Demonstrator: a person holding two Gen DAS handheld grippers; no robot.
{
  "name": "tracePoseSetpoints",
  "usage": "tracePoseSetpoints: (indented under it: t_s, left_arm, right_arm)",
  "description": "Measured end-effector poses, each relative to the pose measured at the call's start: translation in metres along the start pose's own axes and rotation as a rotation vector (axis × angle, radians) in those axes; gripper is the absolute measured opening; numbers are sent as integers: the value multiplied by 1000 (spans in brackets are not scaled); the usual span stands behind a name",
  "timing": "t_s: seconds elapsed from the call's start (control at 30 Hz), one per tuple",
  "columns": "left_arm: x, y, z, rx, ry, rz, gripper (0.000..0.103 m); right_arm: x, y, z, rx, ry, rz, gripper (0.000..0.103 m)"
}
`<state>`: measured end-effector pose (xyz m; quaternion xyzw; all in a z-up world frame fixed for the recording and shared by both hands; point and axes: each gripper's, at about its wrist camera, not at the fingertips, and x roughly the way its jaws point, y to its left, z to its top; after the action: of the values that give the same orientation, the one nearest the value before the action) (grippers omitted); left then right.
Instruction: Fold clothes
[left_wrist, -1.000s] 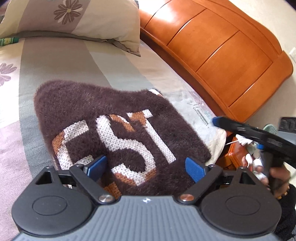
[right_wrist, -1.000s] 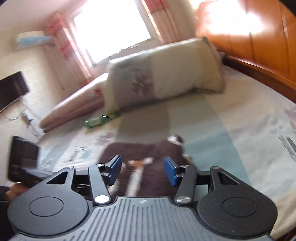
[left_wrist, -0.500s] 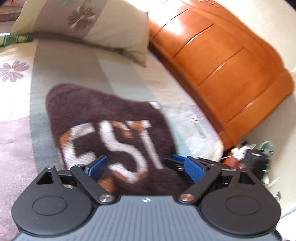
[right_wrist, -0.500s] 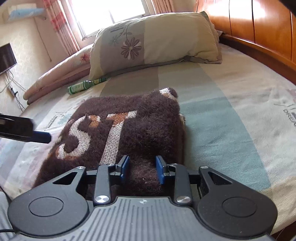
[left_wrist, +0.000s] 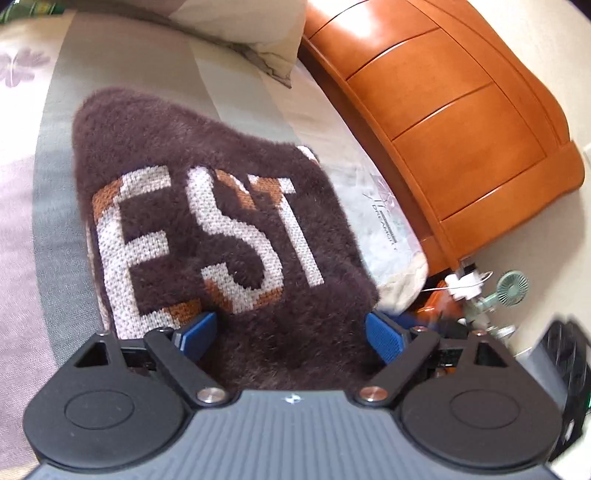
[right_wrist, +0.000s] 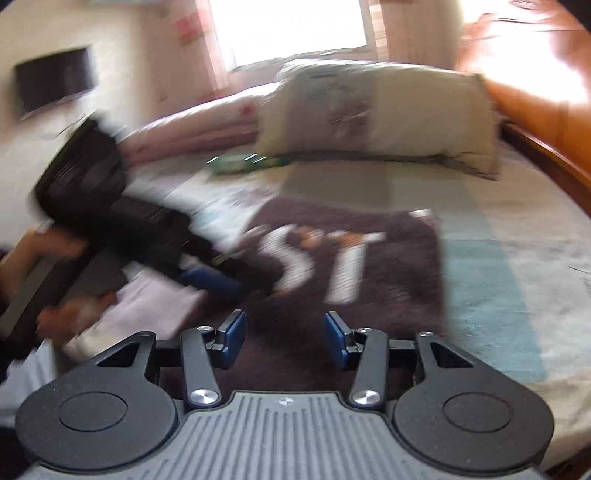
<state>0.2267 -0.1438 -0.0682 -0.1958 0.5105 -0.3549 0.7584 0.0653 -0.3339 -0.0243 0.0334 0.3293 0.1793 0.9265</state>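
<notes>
Reading the knit first, we find "EST" in pale cream block letters, edged here and there with orange-tan, worked flat into a fuzzy dark-brown sweater (left_wrist: 207, 177) that lies folded into a compact rectangle on the bed (left_wrist: 48, 206). The pile is long and furry, while the letters show a tight woven stitch. The sheet beneath runs in broad smooth bands of lilac, grey and cream with a faint purple flower print, and nearer the right edge small grey print begins "DREAM", the rest too small for us to read. Further right stands a glossy orange wooden headboard (left_wrist: 443, 110) with curved raised panels, and past it a little green fan (left_wrist: 511, 288).

Our left gripper (left_wrist: 291, 328) has its blue ribbed pads spread wide, straddling the near edge of the sweater without pressing it.

From the right wrist the view is blurred; only "ST" is legible. Our left hand (right_wrist: 33, 254) grips its black tool at far left, a floral pillow (right_wrist: 376, 114) lies beyond, and our right gripper (right_wrist: 282, 338) has jaws that have just been opening, about half apart over the brown pile, clamping nothing.
</notes>
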Motion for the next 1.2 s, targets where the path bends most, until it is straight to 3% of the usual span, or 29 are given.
tracePoseSetpoints:
  t_s: [0.13,0.2,0.4,0.5,0.6,0.67,0.77,0.9,1.0,1.1,1.2]
  left_arm:
    - [0,5,1,-41,10,-33,88]
    - [0,6,0,-46,16,-41,88]
    - [3,6,2,-30,41,-35,88]
    - [3,5,2,-15,47,-31,88]
    - [3,4,2,1,53,-27,88]
    - [3,3,1,15,58,-20,88]
    - [4,0,0,41,67,-4,88]
    - [3,-5,-2,84,72,14,88]
    - [5,-8,-2,105,84,29,88]
    - [5,-10,-1,112,90,35,88]
    - [5,-9,0,105,91,32,88]
  right_arm:
    - [17,41,-10,-162,54,-47,52]
    - [20,44,-6,-128,45,-9,52]
    - [53,50,-31,-163,158,-72,52]
    - [35,53,-15,-143,121,-60,52]
    - [24,65,-8,-180,64,-5,59]
    - [42,69,-15,-176,112,26,61]
    - [62,75,-31,-178,168,-8,65]
    - [22,75,-28,-126,133,73,67]
    - [10,66,-35,-28,162,156,71]
    - [28,59,-47,55,204,168,71]
    - [48,63,-52,89,183,162,71]
